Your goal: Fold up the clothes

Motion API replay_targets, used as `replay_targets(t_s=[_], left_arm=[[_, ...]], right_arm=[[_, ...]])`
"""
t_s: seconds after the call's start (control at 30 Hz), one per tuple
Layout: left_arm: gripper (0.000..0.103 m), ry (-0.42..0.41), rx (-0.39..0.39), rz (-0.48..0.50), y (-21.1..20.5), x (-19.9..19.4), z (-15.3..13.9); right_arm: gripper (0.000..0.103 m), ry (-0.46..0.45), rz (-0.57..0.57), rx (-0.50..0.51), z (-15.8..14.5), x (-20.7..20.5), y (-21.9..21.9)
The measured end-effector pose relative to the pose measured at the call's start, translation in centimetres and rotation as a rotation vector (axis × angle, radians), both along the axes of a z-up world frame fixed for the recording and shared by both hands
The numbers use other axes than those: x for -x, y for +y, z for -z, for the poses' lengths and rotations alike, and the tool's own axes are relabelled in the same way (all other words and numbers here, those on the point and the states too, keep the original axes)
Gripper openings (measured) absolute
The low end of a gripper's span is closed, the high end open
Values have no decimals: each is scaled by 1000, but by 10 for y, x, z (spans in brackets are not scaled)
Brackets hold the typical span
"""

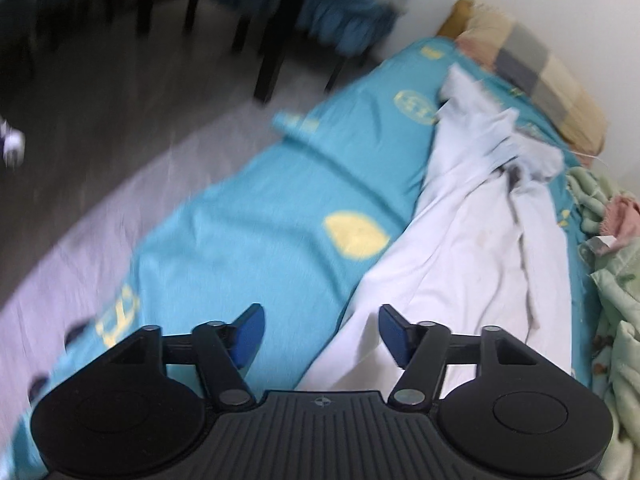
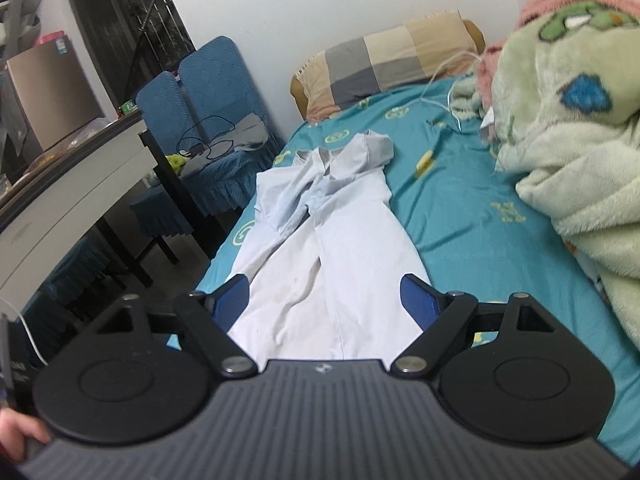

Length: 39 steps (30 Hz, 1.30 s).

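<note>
A white garment (image 2: pixel 332 248) lies stretched lengthwise on the teal bedsheet (image 2: pixel 460 208), with its pale blue-grey top part bunched toward the pillow. My right gripper (image 2: pixel 325 300) hovers open over the garment's near end, its blue pads on either side of the cloth and apart from it. In the blurred left wrist view the same garment (image 1: pixel 464 256) runs up the right half of the picture. My left gripper (image 1: pixel 322 330) is open above the garment's left edge, where cloth meets the teal sheet (image 1: pixel 248 232). Nothing is held.
A checked pillow (image 2: pixel 384 64) lies at the head of the bed. A green fleece blanket (image 2: pixel 568 128) is piled on the right side, with a white cable (image 2: pixel 444 96) beside it. Left of the bed stand blue-covered chairs (image 2: pixel 208 112), a table (image 2: pixel 80 168) and bare floor (image 1: pixel 120 140).
</note>
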<state>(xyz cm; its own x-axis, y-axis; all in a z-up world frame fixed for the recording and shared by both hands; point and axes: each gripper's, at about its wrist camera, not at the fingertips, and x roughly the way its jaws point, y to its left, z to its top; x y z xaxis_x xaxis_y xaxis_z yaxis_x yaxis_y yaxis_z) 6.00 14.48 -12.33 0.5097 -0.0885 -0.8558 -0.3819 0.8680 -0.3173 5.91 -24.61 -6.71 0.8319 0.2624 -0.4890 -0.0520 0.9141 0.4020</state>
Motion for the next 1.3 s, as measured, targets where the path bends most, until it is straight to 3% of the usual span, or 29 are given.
replay_targets(t_s=[0.17,0.23,0.33,0.4,0.47,0.63,0.73,0.9,1.1,1.3], left_arm=[[59,41,-2,49,-10,1,7],[51,71,-9,90,-19,2,10],[33,102,-73,148,-31,3,8],[5,97,-129,192,-43,5,2],[2,90,-186,236,-56,7,-5],[1,-8,-301,417,-107,27,-42],[1,-65,-322,514,-144,35,-54],[2,-67,-325,635,-185,36,-30],[3,-85,-263,639,-177,42,-9],[6,-133,-249,612,-170,45,-15]], right_arm=[[84,34,-19,-19,5,-5,0],[84,42,-21,-21,6,-6,0],[84,49,-23,-31,7,-7,0],[84,57,-23,-35,8,-7,-2],[84,64,-22,-43,9,-7,-3],[84,75,-17,-61,11,-8,-6],[84,85,-17,-70,13,-11,-6],[84,103,-15,-78,17,-14,-7],[84,137,-3,-127,23,-14,-16],[84,154,-32,-176,29,-18,-11]])
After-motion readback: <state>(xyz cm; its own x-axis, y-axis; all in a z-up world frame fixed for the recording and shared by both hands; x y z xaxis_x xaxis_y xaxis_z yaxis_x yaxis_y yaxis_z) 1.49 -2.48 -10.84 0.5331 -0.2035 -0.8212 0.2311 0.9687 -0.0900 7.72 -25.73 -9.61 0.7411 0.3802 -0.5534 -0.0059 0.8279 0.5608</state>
